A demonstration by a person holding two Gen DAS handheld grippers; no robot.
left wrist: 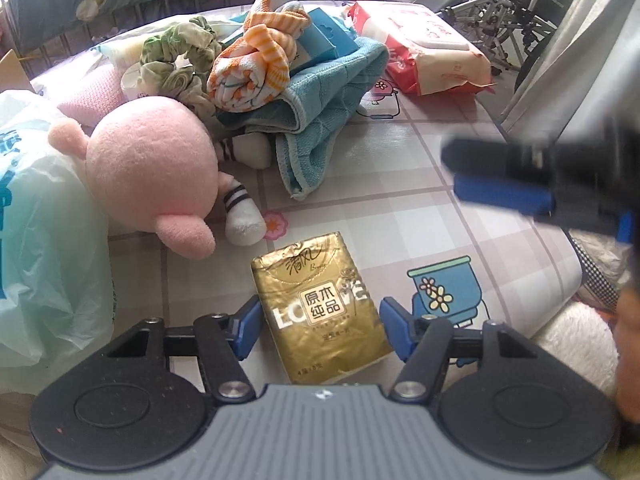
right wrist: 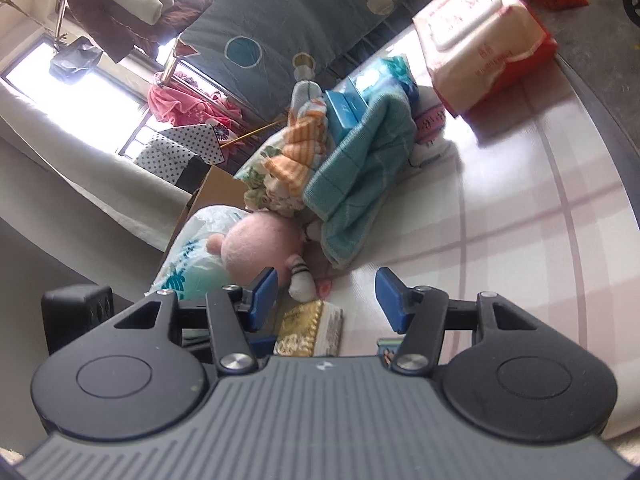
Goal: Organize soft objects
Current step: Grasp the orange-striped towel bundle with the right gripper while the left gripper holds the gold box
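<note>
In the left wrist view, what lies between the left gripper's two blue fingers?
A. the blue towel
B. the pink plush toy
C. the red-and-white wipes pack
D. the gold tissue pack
D: the gold tissue pack lies flat on the checked sheet between the left gripper fingers, with gaps on both sides.

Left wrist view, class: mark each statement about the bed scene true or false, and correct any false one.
1. The gold tissue pack lies between the fingers of the left gripper. True.
2. The pink plush toy sits on top of the blue towel. False: it lies beside the towel, on the checked sheet.
3. The orange striped cloth rests on the blue towel. True.
4. The red and white wipes pack is under the plush toy. False: it lies apart, at the far side.
</note>
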